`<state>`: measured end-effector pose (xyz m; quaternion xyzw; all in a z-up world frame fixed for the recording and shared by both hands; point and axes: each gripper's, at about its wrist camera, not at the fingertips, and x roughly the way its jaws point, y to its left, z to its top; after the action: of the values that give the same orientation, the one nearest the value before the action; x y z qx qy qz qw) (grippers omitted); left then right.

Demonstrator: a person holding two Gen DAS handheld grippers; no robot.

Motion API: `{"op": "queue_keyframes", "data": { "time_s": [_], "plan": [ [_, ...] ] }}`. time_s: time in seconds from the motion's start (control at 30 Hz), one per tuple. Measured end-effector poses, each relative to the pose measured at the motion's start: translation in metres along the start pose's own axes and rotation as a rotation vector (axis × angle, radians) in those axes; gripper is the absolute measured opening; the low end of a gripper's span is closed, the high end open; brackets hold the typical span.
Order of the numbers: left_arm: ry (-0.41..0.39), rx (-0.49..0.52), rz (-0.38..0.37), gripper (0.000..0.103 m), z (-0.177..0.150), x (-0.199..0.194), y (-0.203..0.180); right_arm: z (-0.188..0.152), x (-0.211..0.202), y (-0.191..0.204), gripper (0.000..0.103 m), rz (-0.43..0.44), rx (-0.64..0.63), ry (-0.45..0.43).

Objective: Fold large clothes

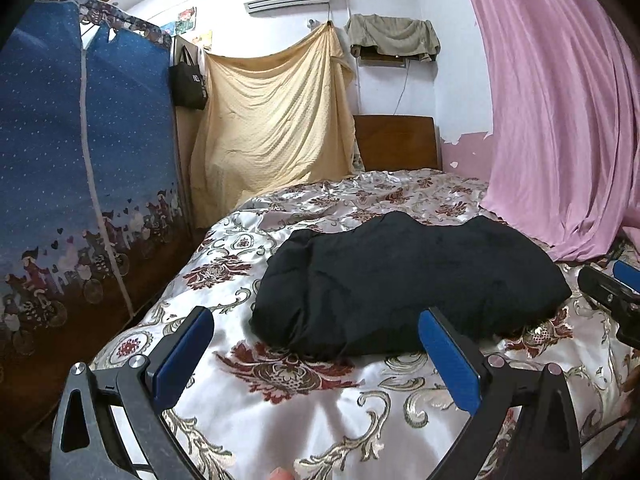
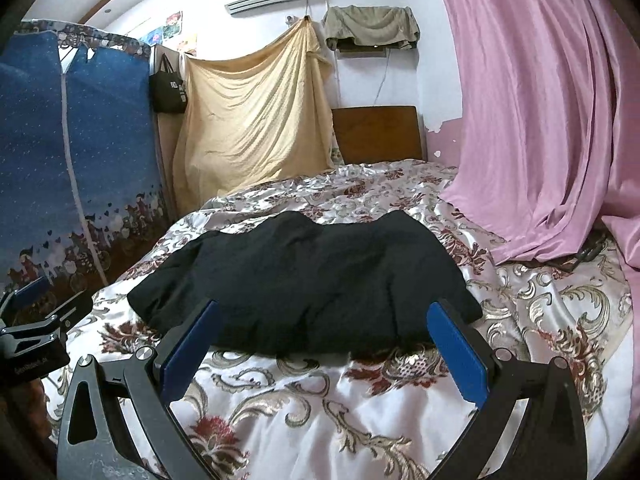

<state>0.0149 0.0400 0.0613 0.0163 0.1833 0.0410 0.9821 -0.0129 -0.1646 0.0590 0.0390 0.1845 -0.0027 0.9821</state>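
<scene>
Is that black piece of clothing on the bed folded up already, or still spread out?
Folded: the black garment lies as a compact, thick bundle on the floral bedspread, no sleeves or legs showing. How neatly, I cannot tell.

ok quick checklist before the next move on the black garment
1. Left gripper jaws open and holding nothing: ok.
2. Right gripper jaws open and holding nothing: ok.
3. Black garment lies on the floral bedspread, clear of both grippers: ok.
4. Garment lies in a compact bundle: ok; whether the folding is finished: cannot tell.
5. Pink curtain drapes onto the bed beside the garment's far right end; whether they touch: cannot tell.
6. Bedspread in front of the garment bare of other items: ok.
</scene>
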Motion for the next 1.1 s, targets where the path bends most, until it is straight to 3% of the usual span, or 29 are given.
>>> {"op": "queue_keyframes", "data": {
  "time_s": [0.5, 1.1],
  "plan": [
    [-0.034, 0.003, 0.007, 0.103, -0.028, -0.019, 0.002, -0.029, -0.017, 0.008, 0.102, 0.042, -0.003, -0.039],
    [-0.036, -0.001, 0.011, 0.103, -0.031, -0.02, 0.002, -0.035, -0.014, 0.01, 0.102, 0.054, -0.02, -0.024]
  ]
}}
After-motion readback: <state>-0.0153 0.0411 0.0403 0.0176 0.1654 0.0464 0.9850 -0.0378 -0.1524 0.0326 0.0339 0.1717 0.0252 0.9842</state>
